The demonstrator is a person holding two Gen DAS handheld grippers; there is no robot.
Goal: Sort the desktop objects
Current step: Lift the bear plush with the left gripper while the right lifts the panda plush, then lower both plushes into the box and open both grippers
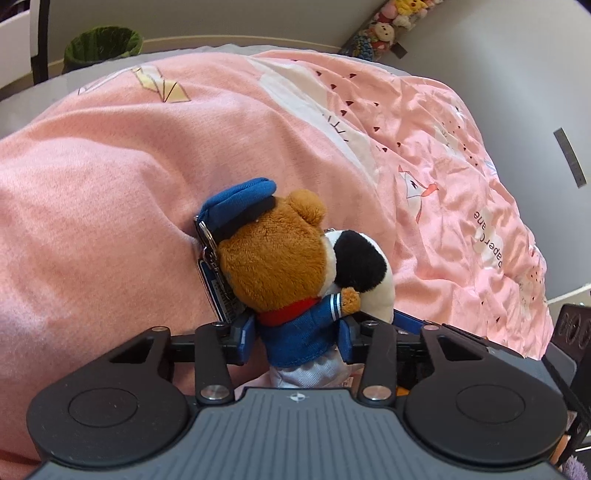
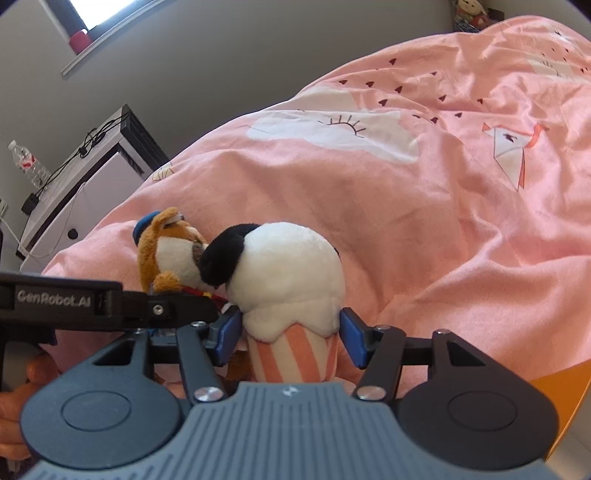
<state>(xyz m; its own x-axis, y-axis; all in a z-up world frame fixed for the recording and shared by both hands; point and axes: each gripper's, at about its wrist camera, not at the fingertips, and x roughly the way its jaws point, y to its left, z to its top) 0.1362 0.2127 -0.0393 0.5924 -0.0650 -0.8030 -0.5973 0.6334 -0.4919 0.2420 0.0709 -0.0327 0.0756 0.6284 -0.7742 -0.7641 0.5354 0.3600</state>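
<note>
My left gripper [image 1: 297, 334] is shut on a brown plush bear [image 1: 275, 258] with a blue cap, blue jacket and a metal keyring tag. It holds the bear by the body above a pink quilt [image 1: 110, 184]. My right gripper [image 2: 290, 336] is shut on a white and black plush ice cream [image 2: 288, 273] with a pink striped cone. The two toys touch each other. The bear also shows in the right wrist view [image 2: 170, 251], and the ice cream in the left wrist view [image 1: 364, 266].
The pink quilt [image 2: 443, 184] covers a bed. A green bin [image 1: 103, 46] stands behind the bed. A white cabinet [image 2: 74, 192] with cables and a water bottle [image 2: 27, 162] is at the left. Plush toys [image 1: 388, 29] hang on the wall.
</note>
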